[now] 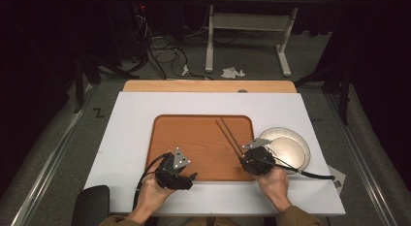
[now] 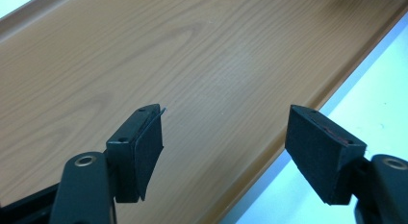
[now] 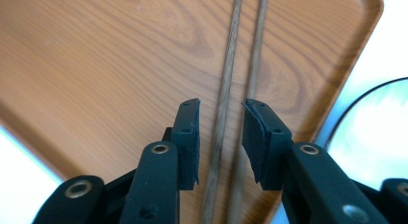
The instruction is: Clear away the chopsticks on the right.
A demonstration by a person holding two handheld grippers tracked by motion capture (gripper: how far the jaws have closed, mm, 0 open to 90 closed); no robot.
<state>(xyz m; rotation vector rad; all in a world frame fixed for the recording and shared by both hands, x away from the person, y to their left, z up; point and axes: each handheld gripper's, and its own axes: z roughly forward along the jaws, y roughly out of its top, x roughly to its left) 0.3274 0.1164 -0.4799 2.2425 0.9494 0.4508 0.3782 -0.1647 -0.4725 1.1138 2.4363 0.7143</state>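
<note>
White table top (image 1: 145, 114) carries wooden tray (image 1: 189, 148); white plate (image 1: 295, 141) just beside tray's right edge.

Dark brown chopsticks (image 1: 229, 136) lie on an orange-brown wood-grain tray (image 1: 194, 143), beside a white plate (image 1: 291, 148).

A pair of thin dark-brown wooden chopsticks (image 1: 229, 137) lies flat and nearly parallel on the right side of my orange wood-grain tray (image 1: 194, 138), near ends between my right gripper's parted jaws.

Smooth wood-grain tray (image 1: 194, 143), two matt wooden chopsticks (image 3: 226, 89), glossy plate (image 1: 291, 146).
</note>
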